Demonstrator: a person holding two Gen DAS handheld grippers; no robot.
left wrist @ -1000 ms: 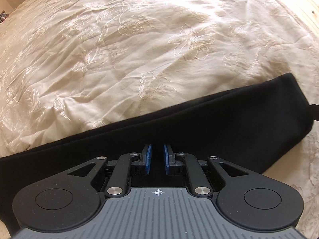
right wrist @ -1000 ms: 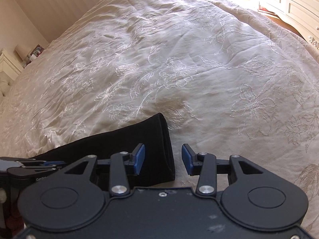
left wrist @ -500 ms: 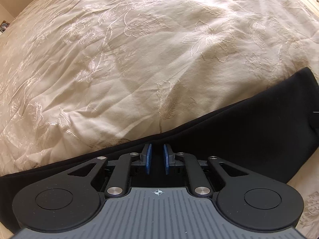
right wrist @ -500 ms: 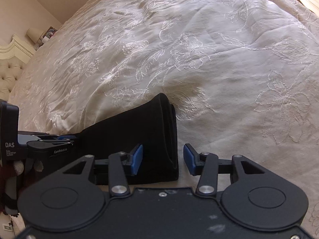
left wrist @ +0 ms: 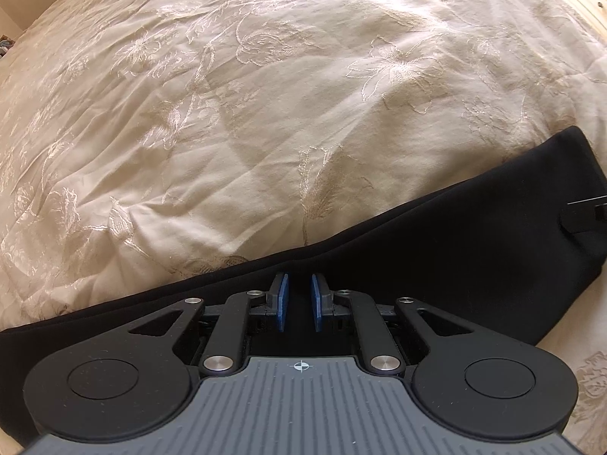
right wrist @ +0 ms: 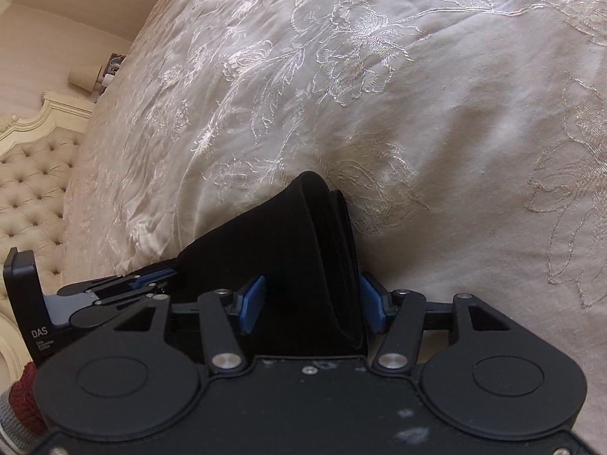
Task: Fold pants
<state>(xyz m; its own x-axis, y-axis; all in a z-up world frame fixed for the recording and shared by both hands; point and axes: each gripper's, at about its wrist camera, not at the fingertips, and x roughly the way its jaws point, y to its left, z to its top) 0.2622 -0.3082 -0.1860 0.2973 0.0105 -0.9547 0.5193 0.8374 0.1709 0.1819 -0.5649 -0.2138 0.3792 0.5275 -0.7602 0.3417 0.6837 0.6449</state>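
Black pants (left wrist: 436, 250), folded to a long band, lying on an embroidered cream bedspread (left wrist: 265, 113) near the bed's edge; long axis running sideways from one gripper to the other. Left gripper (left wrist: 299, 303): fingers nearly closed, pinching the band's long edge at mid-length, pointing steeply down. Right gripper (right wrist: 311, 303): fingers spread wide, just opened further, straddling the band's end with the layered hem (right wrist: 334, 250) between them, pads not yet pressing. End of the band nearest the right hand. Left wrist view: full run of the band, right gripper's tip at the far end. Right wrist view: stacked layers at the hem, tufted headboard (right wrist: 34, 197), red sleeve cuff (right wrist: 22, 398).
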